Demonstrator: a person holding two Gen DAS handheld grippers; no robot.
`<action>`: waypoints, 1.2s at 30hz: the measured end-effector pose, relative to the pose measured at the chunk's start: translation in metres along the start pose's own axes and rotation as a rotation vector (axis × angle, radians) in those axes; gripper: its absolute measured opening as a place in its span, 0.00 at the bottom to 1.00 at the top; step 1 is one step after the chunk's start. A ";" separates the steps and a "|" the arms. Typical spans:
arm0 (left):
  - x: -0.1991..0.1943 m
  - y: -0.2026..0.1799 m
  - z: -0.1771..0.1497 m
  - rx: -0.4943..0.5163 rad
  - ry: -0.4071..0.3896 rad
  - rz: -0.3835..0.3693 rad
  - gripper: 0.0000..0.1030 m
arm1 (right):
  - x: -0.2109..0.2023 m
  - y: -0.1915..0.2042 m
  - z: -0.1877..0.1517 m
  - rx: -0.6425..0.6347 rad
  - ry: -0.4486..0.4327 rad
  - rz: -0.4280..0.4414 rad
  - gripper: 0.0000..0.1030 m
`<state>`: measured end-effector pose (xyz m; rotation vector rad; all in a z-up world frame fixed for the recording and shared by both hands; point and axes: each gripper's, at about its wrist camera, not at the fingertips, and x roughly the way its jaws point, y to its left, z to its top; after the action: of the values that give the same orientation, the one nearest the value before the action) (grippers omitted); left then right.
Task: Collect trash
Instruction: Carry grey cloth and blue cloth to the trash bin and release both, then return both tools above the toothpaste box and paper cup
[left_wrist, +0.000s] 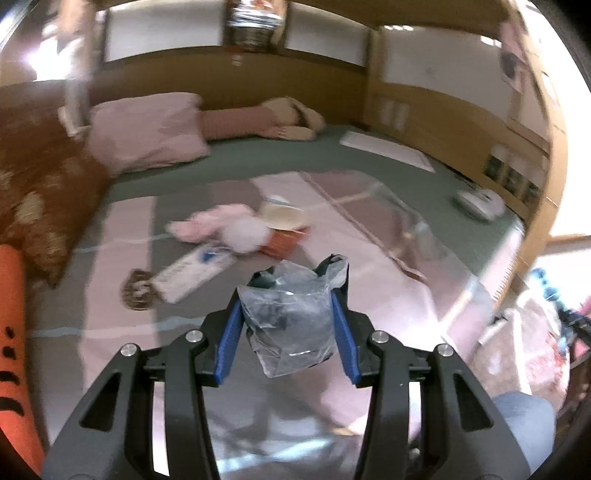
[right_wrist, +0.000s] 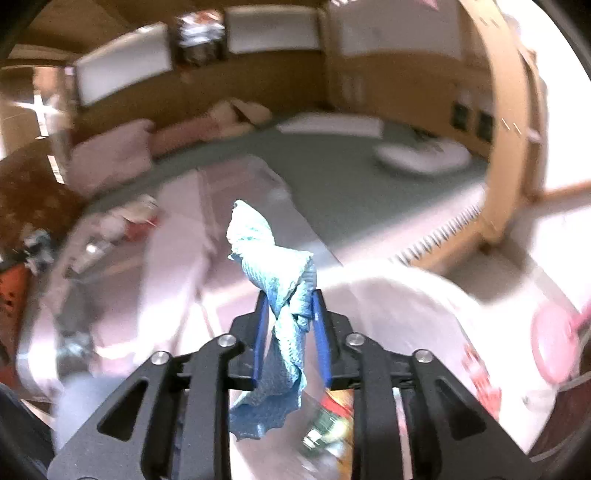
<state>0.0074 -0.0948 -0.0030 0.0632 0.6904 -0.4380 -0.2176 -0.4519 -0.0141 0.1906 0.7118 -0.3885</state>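
The bed runs back to a wooden wall, its right edge dropping to the floor. A broad pink blanket lies below both claws. The left claw is clamped on a crumpled clear plastic bag, held above the blanket. The right claw pinches a blue paper towel, which pokes past its tips and hangs below.

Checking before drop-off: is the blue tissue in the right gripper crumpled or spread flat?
Crumpled: the blue tissue hangs twisted between the right gripper's fingers.
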 end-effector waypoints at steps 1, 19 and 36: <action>0.000 -0.011 0.001 0.013 0.003 -0.017 0.45 | 0.001 -0.010 -0.003 0.026 0.008 -0.028 0.58; 0.004 -0.275 0.003 0.325 0.128 -0.490 0.93 | -0.111 -0.035 0.050 0.189 -0.386 0.060 0.81; -0.037 0.091 0.010 -0.129 -0.030 0.206 0.97 | -0.010 0.258 0.092 -0.226 -0.191 0.448 0.81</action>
<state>0.0252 -0.0004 0.0202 0.0056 0.6737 -0.1961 -0.0640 -0.2412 0.0706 0.0929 0.5007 0.1016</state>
